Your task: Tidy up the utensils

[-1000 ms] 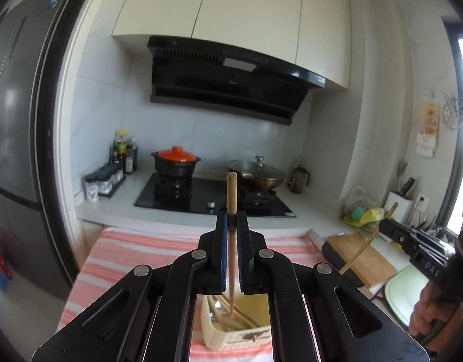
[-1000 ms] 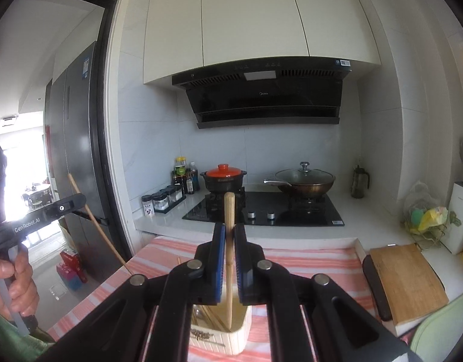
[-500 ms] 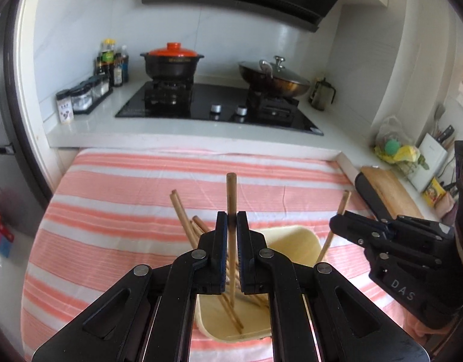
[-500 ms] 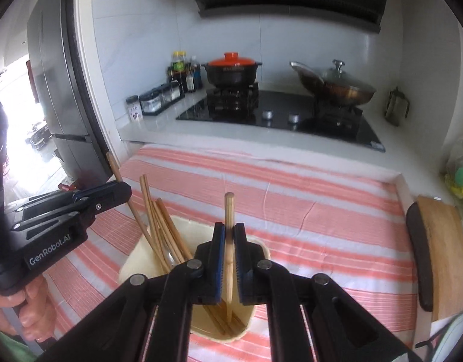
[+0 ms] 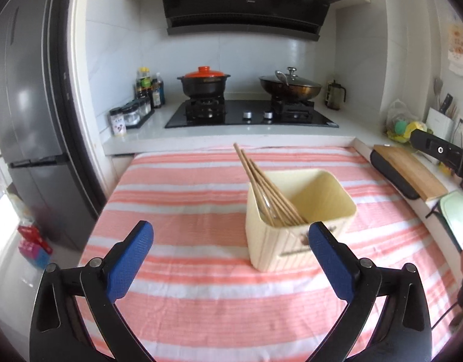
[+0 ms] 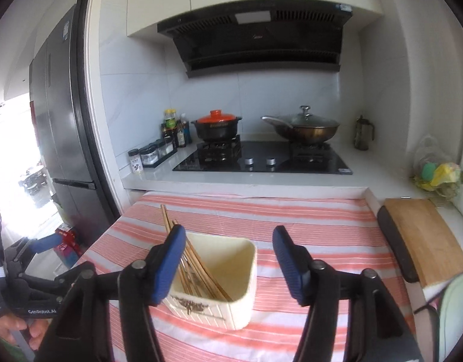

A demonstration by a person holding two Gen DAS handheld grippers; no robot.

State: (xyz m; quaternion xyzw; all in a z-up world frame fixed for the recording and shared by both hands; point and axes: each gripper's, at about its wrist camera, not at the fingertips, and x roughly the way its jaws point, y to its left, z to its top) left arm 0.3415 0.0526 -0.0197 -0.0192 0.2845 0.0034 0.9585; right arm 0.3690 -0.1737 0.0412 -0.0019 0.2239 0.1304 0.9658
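Kitchen, mid-task — both grippers spread wide and empty above a striped cloth [image 5: 201, 271]. Left gripper [image 5: 231, 253] with jaws just swung fully apart, nothing between the blue pads; right gripper [image 6: 228, 259] likewise just opening, a little narrower, nothing pinched.

Chopsticks [image 5: 261, 187] now standing in the cream utensil holder [image 5: 294, 241], bundled together and leaning toward the holder's left rear corner, tips angled up and away toward the stove [image 5: 249, 114]. Something metallic half-hidden among them, too blurred to name.

Holder just ahead and below each gripper: seen from the left wrist, slightly right of centre, its near corner behind the right-hand pad; seen from the right wrist, almost directly between the pads, the leaning sticks [image 6: 183, 253] passing behind the left-hand pad. Right gripper judged the nearer and better lined up on the holder; left gripper offset to the holder's left side.

Long axis of the sticks steeply tilted, not upright — any further grasp likely to need jaws set across that lean, from the open right half of the holder. No loose utensils visible on the cloth, so sorting apparently close to done. Cutting board [image 6: 424, 238] at the right counter edge, well apart. A hand [image 6: 17, 331] visible on the left gripper's handle.
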